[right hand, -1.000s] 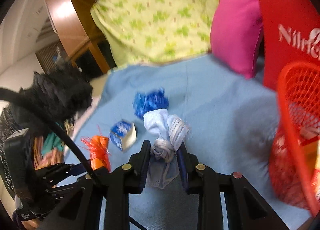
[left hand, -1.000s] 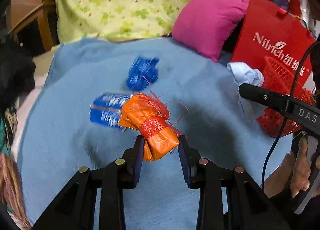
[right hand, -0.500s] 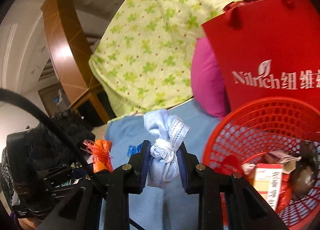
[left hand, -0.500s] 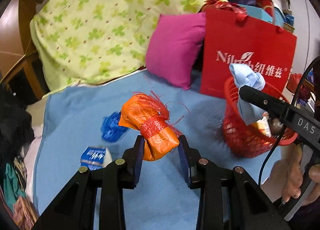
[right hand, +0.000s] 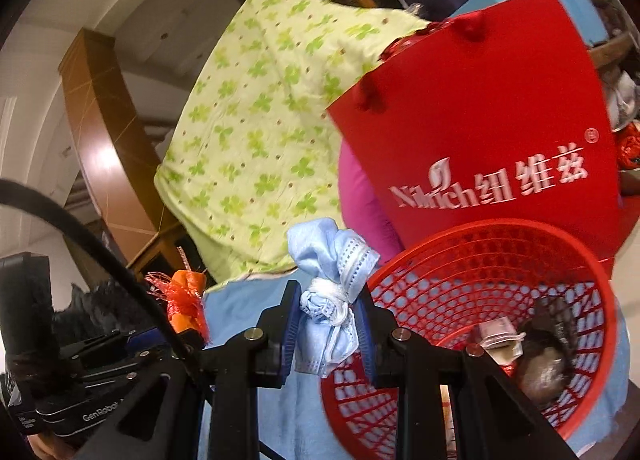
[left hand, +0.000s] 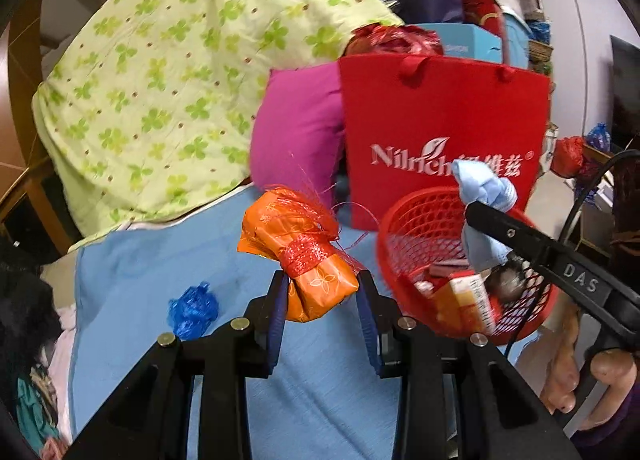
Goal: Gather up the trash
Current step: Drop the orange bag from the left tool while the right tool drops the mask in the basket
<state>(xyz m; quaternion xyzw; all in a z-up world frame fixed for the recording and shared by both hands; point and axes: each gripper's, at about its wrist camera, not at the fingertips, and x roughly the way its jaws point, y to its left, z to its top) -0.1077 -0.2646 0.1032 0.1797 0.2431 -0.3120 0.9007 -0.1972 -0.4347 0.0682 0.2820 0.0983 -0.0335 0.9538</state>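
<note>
With my left fingers (left hand: pixel 322 294) pinching the orange packet (left hand: pixel 298 256) and right fingers (right hand: pixel 330 320) pinching the blue mask (right hand: pixel 332 292), I judge both need carrying over the red basket (right hand: pixel 496 228) ahead-right, then releasing.

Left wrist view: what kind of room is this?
Probably a lived-in bedroom or sitting room at home: a blue cloth covers a soft surface, with a clover-print quilt, a pink cushion and cluttered shelves behind.

One red plastic mesh basket (left hand: pixel 404 228); one orange wrapped packet (left hand: pixel 304 260); one pale blue crumpled face mask (right hand: pixel 332 300); one blue crumpled wrapper (left hand: pixel 193 308); one red paper bag (left hand: pixel 440 128); one magenta cushion (left hand: pixel 296 128).
</note>
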